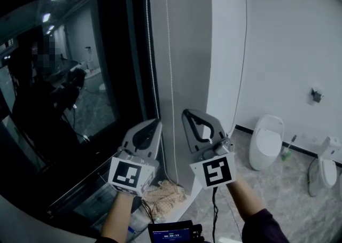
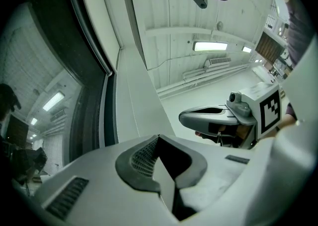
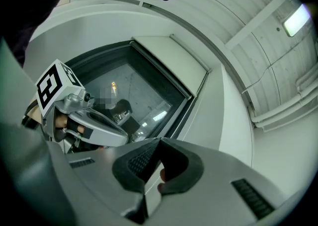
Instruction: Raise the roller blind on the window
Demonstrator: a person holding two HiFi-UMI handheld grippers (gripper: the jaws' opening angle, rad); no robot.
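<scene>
Head view: the roller blind's bead chain (image 1: 152,49) hangs down the right edge of the dark window (image 1: 80,76), with both grippers held up beside it.
I see the left gripper (image 1: 158,121) clenched, its tip at the chain's lowest visible bead. The right gripper (image 1: 193,112) is clenched too, with a beaded strand showing through its jaw gap. I cannot make out the blind itself.

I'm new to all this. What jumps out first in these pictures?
Two hand-held grippers, the left gripper and right gripper, stand side by side mid-frame, jaws together, each carrying a black-and-white marker cube. Left of them is a dark window, with a bead chain hanging along its frame. A white bathroom fixture stands far right.
</scene>
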